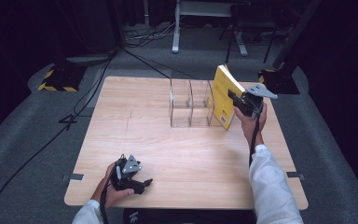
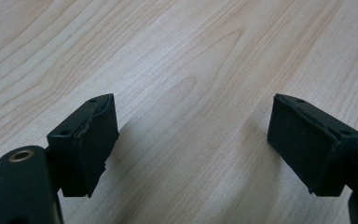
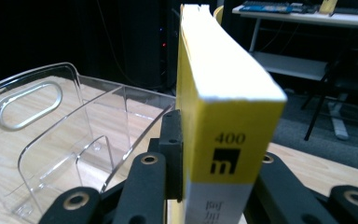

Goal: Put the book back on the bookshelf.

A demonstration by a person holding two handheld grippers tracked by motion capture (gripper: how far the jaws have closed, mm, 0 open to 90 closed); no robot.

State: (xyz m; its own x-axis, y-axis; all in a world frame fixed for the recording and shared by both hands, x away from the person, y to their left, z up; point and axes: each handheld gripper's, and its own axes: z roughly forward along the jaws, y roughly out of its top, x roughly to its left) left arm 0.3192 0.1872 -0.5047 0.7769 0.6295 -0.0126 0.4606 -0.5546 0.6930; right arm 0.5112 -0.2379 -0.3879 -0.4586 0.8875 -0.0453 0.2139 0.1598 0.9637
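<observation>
Wooden table (image 1: pixel 186 154), gripper-clamped yellow book (image 3: pixel 223 140)

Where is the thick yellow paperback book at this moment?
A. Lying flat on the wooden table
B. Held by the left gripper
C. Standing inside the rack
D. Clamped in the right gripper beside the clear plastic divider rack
D: the right gripper clamps the thick yellow paperback book upright, beside the clear plastic divider rack.
</observation>
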